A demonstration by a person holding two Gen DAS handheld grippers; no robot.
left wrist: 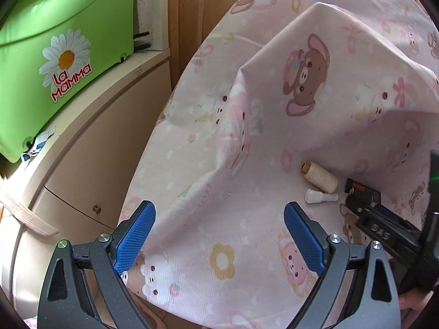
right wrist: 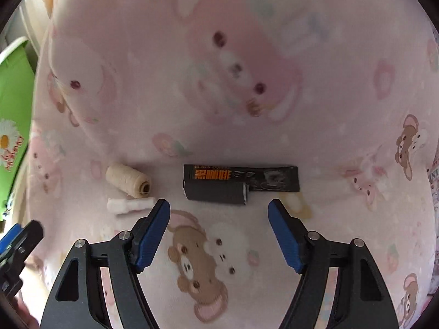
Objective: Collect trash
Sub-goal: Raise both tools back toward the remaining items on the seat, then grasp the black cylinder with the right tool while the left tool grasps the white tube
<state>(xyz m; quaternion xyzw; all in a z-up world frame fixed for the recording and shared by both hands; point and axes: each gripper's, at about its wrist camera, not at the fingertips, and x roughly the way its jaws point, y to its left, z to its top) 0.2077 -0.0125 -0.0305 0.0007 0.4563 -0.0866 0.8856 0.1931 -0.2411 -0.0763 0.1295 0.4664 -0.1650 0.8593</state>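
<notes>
On the pink cartoon-print bed sheet [right wrist: 247, 109], just ahead of the right hand-held gripper [right wrist: 219, 208], a black coffee sachet [right wrist: 238, 182] is seen lying flat, its long side running across the view. The sachet lies just beyond the two blue pads [right wrist: 153, 233] and centred on the gap between them; it is not touched by either. The jaws of the right hand-held gripper are spread wide and nothing is held. To the left of the sachet a spool of cream thread [right wrist: 129, 181] is laid on its side, and a small white plastic piece [right wrist: 130, 205] is found just beside it, close to the left pad.

The left hand-held gripper [left wrist: 219, 219] is also held wide open and empty, angled down over the sheet near the bed's edge. In its view the spool [left wrist: 319, 176] and white piece [left wrist: 321, 198] lie ahead and to the right, with the right hand-held gripper's black finger [left wrist: 365, 200] lowered just beside them. A fold of the sheet is raised behind them. Past the bed's edge a beige cabinet [left wrist: 90, 164] is seen, with a green plastic box [left wrist: 68, 41] bearing a daisy sticker set on top.
</notes>
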